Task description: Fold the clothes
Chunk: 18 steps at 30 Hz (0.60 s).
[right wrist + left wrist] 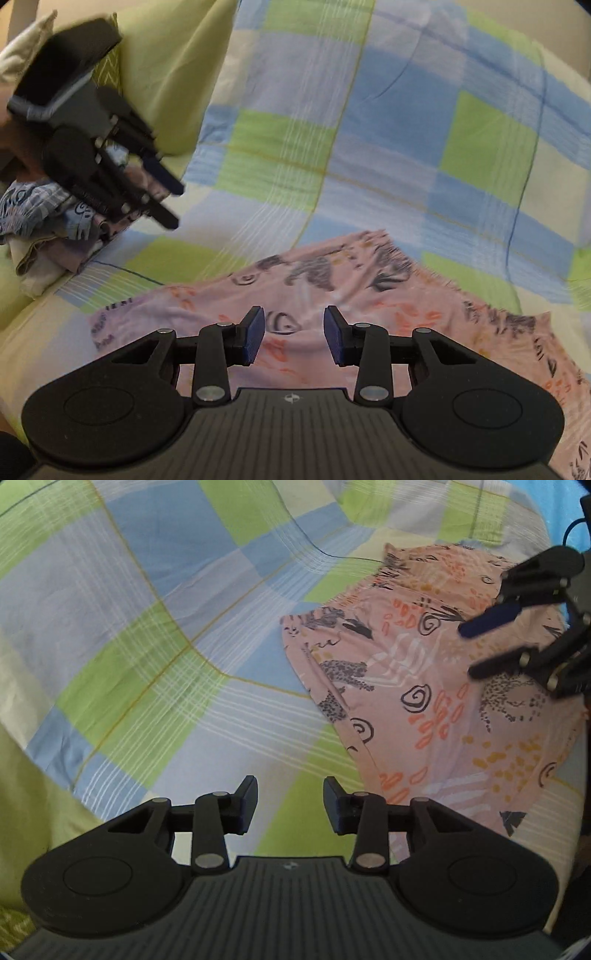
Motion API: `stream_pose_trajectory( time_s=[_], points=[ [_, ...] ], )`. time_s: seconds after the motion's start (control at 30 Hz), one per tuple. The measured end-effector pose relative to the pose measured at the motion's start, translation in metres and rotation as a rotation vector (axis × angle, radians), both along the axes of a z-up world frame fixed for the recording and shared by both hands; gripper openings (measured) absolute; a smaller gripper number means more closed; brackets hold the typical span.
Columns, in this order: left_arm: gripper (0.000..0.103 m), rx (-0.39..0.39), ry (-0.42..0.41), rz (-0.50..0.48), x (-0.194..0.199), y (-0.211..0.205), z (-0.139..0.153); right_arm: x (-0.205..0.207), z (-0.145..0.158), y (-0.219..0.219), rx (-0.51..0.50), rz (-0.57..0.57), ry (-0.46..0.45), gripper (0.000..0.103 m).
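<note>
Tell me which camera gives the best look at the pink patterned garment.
The left wrist view: the pink patterned garment lies sharp there, its left edge and prints clear. The right wrist view shows it blurred, partly behind the right gripper.

Your pink garment (424,686) carries a print of black spirals, dark speckled patches, coral dashes, mustard dots and white stripes. The bed sheet (166,635) under it is checked in lime green, light blue, pale lavender and cream, crossed by thin white lines and fine orange and dark blue ones. Your left tool (290,805) is black throughout; your right tool (294,334) is black with blue ribbed pads (255,334). The pile of clothes (55,229) shows blue-and-white prints. The pillow (166,74) is plain lime green.
</note>
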<state>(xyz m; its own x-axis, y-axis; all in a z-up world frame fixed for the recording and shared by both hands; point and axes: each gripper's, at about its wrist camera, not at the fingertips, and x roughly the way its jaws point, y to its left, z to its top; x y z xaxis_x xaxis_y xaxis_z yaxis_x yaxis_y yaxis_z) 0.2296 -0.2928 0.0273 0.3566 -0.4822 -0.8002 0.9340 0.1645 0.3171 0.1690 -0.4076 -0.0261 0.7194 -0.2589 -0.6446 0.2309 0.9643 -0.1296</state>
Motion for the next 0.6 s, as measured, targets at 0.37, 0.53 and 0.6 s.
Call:
stream_pose_trajectory(
  time_s=[0.37, 0.53, 0.6],
  points=[
    [0.035, 0.235, -0.033, -0.380, 0.013, -0.043, 0.076, -0.006, 0.076, 0.030, 0.193, -0.201, 0.209, 0.035],
    [0.035, 0.324, -0.222, -0.625, 0.004, -0.059, 0.076, -0.002, 0.070, 0.046, 0.239, -0.207, 0.241, 0.036],
    [0.035, 0.366, -0.312, -0.734, 0.003, -0.059, 0.071, 0.007, 0.064, 0.058, 0.246, -0.184, 0.243, 0.036]
  ],
)
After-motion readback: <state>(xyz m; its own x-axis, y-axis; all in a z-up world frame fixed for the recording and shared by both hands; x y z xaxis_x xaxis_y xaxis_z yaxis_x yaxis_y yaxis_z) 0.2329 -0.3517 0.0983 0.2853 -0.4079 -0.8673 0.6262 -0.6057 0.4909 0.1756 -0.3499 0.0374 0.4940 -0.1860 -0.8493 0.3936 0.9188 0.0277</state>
